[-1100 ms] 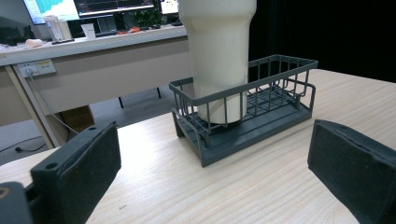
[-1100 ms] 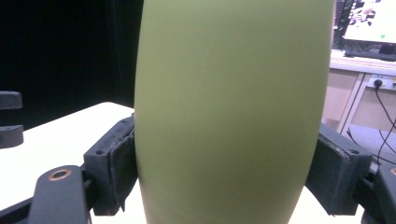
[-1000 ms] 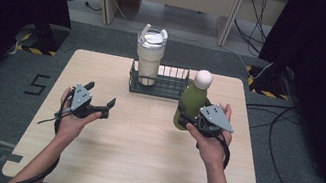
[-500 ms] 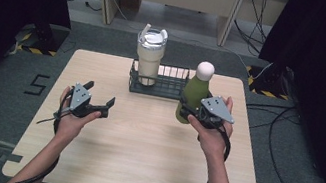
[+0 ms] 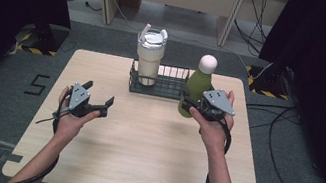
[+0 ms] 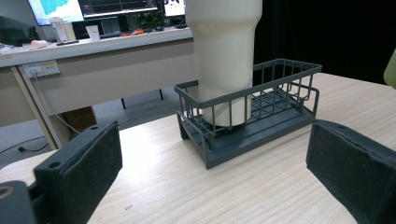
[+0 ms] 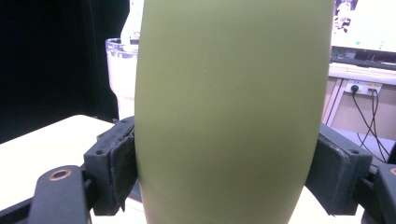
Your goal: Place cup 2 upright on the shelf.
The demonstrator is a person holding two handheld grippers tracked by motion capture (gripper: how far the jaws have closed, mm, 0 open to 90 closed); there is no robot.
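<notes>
The right gripper (image 5: 193, 107) has its 2 black padded fingers (image 7: 116, 163) clamped on either side of the smooth olive-green bottle with a round white cap (image 5: 198, 85), low on its widest part, and the bottle stands upright, lifted just beside the right end of the dark grey wire rack (image 5: 158, 81) near the far edge of the pale wooden table (image 5: 149, 155). The left gripper (image 5: 95, 102) hovers over the table's left half with its fingers (image 6: 79, 163) spread wide and holding nothing, pointed toward the rack. From here the likeliest trouble, in my judgement, is slip: the bottle's wall is curved and glossy, so it could slide down or tip between the pads. Its base could also catch the rack's top wire if carried across too low, nudging the light rack or knocking the tall cream tumbler with a clear handled lid (image 5: 149, 56) that already stands in the rack's left section. The free section to the tumbler's right looks narrow, so a tilted entry might jam. Counted: 2 grippers, 1 green bottle, 1 tumbler, 1 rack, 1 table.
</notes>
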